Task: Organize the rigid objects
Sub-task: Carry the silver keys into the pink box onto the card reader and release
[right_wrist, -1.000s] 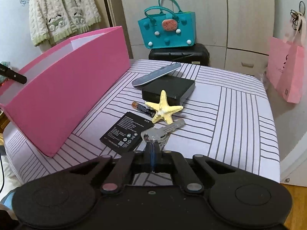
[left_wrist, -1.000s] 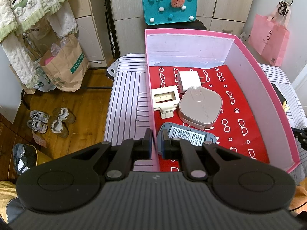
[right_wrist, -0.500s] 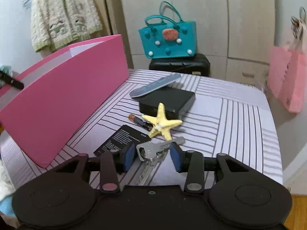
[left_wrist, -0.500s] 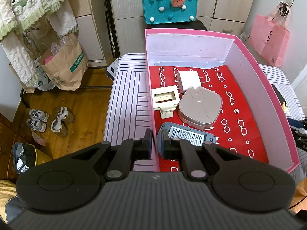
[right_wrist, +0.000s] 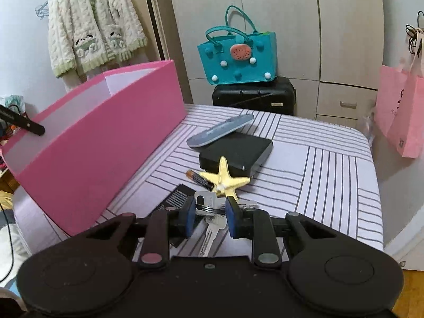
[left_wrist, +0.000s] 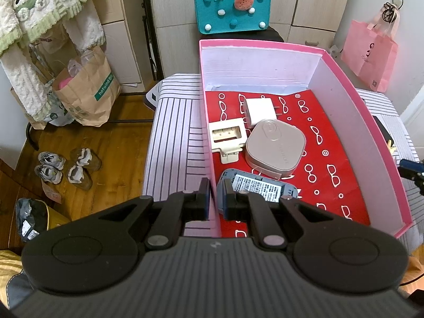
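**Right gripper over the keys, left one pinching the box wall**

The right gripper (right_wrist: 208, 217) sits low over the keys (right_wrist: 209, 208) on the striped table (right_wrist: 331, 175), jaws spread wide with the key ring between the blue pads (right_wrist: 190, 218). Nothing's grabbed; the keys lie flat on the cloth. Just past them is a yellow starfish (right_wrist: 225, 179), partly on top of a battery (right_wrist: 198, 177), with a flat black battery pack (right_wrist: 176, 198) to the left and a black box (right_wrist: 238, 151) behind, a grey remote (right_wrist: 220, 131) leaning on it.

The left gripper (left_wrist: 214, 202) has its fingers on either side of the pink box's (left_wrist: 384, 143) left wall, squeezed nearly together on it, one finger outside and one inside. Looks clamped on the wall.

Inside the box, on the red liner: a white charger (left_wrist: 259, 111), a cream holder (left_wrist: 228, 137), a beige rounded case (left_wrist: 275, 145) and a grey device with a label (left_wrist: 262, 189), near the inner finger.
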A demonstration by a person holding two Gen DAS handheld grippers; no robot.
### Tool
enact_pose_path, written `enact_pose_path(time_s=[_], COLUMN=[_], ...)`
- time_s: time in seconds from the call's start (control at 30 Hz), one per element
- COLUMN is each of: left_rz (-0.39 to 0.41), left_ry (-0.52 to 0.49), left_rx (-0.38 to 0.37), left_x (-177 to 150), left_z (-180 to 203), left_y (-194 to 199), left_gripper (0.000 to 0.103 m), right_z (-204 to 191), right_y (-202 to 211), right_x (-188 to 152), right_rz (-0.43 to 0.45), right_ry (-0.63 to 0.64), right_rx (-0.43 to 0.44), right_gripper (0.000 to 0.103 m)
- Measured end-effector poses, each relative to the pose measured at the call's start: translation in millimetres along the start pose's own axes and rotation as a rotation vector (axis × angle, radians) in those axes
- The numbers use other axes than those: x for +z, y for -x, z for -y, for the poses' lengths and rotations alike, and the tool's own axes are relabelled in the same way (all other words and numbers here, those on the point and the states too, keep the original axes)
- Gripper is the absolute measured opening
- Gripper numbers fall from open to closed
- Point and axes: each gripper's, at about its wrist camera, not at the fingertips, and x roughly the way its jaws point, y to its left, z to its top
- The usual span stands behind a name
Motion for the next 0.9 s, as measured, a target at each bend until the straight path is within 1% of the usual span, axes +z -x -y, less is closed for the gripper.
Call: enact_pose_path(time_s=[0.17, 0.3, 0.47, 0.57, 0.77, 0.9], left_rz=[-0.014, -0.045, -0.055, -0.042, -0.088, -0.105], left_ry=[-0.016, -0.036, -0.088, -0.156, -0.21, -0.247], left_rx=[-0.006, -0.018, -0.009, 0.009, 0.02, 0.038], left_x=[2.2, 3.9, 3.2, 0.1, 6.8, 7.9], left_z=[-0.6, -2.2, 2.5, 8.1, 13.2, 18.3], left_y=[0.2, 0.5, 4.1, 6.3, 6.0, 4.8], left_gripper=[0.008, 0.007, 0.006, 0.006, 0.007, 0.007], right_z=[-5.6, -14.6, -31.2, -47.7, -87.0, -111.4], right_y=[17.0, 31.5, 45.4, 51.4, 49.4, 37.5], right_x=[22.6, 47.8, 79.8, 100.8, 135.9, 147.8], right_rz=[0.007, 0.023, 0.056, 0.078, 0.086, 0.075], right_ry=[0.032, 0.075, 0.116, 0.152, 0.218, 0.254], right_rx=[0.019, 0.027, 0.056, 0.101, 0.23, 0.312], right_gripper=[0.028, 0.028, 0.028, 0.028, 0.028, 0.028])
